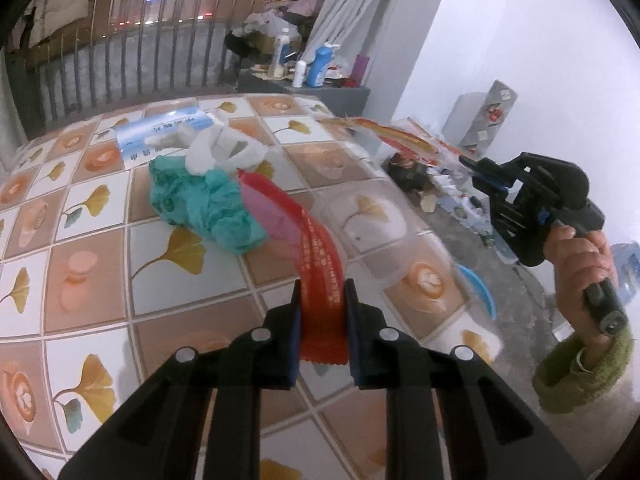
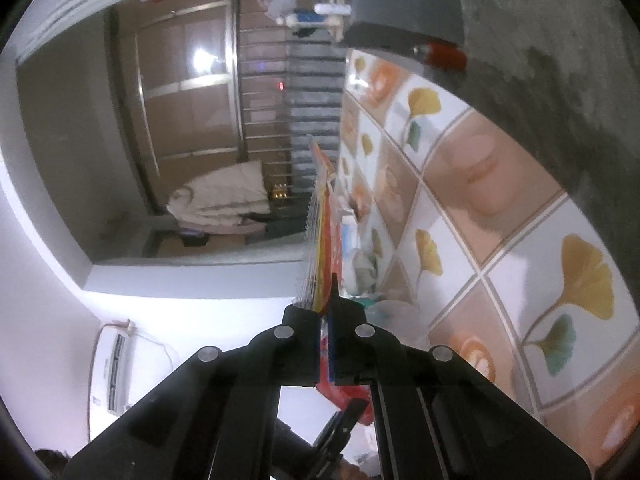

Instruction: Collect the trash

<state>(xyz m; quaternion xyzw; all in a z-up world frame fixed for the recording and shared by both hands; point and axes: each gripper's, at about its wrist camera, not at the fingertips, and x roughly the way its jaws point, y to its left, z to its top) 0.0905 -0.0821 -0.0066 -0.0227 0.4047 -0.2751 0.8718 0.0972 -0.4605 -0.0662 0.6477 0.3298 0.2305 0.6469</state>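
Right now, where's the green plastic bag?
In the left wrist view, the green plastic bag lies on the tiled tabletop, left of the red wrapper, below the white bag.

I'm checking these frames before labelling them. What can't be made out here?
- Left wrist view: print on the red wrapper in the left gripper, too small.
- Left wrist view: wrapper in the right gripper, motion-blurred.
- Right wrist view: that wrapper is edge-on, its face unseen.
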